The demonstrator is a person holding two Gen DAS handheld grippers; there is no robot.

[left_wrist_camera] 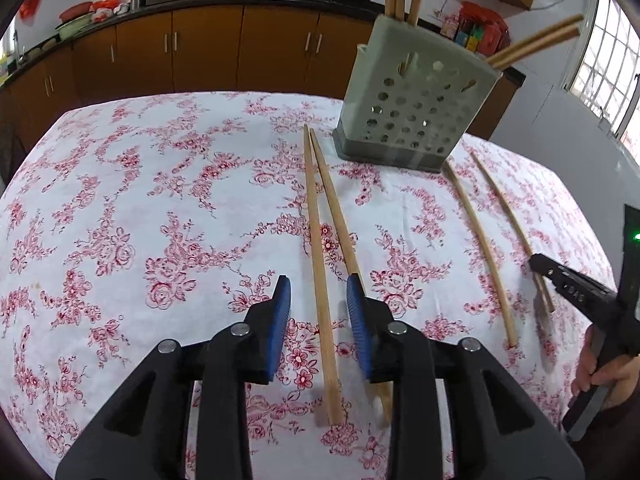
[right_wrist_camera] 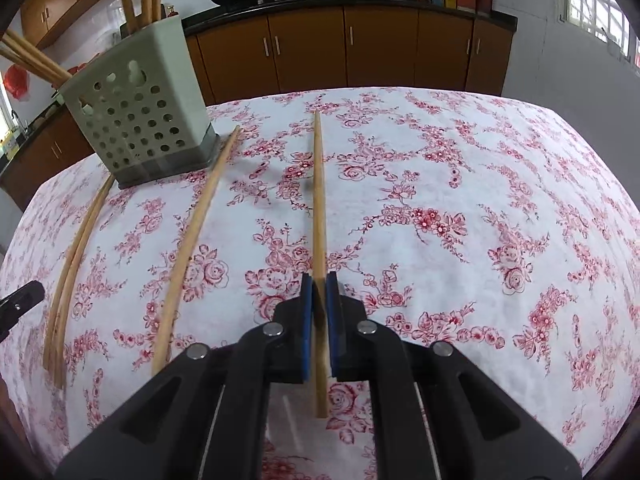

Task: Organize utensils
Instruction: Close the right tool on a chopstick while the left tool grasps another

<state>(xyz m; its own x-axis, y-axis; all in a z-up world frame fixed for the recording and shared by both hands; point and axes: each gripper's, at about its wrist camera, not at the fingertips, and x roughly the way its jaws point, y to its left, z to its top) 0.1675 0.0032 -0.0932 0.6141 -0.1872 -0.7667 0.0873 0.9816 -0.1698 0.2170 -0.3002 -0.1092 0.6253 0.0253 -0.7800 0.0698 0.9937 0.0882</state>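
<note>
On the tabletop point(left_wrist_camera: 120, 200), covered with a white cloth with red flowers, lie four wooden chopsticks. The left gripper point(left_wrist_camera: 318, 294) has its jaws spread, and a pair of chopsticks point(left_wrist_camera: 320, 240) lies under them: the left stick runs through the gap, the right stick passes under the right blue pad. The pads do not press on either stick.

The right gripper point(right_wrist_camera: 319, 292) has its jaws pressed together on a single chopstick point(right_wrist_camera: 319, 200), which runs straight forward from the pads; its near end sticks out behind them. Another loose chopstick point(right_wrist_camera: 192, 240) lies between this one and the pair.

The grey perforated holder point(left_wrist_camera: 412, 116) stands at the far side of the tabletop, with several chopsticks upright or leaning in it.

Only the left wrist view shows a hand point(left_wrist_camera: 600, 372) on the right gripper's handle. Only the right wrist view shows the pinch on the single chopstick.
</note>
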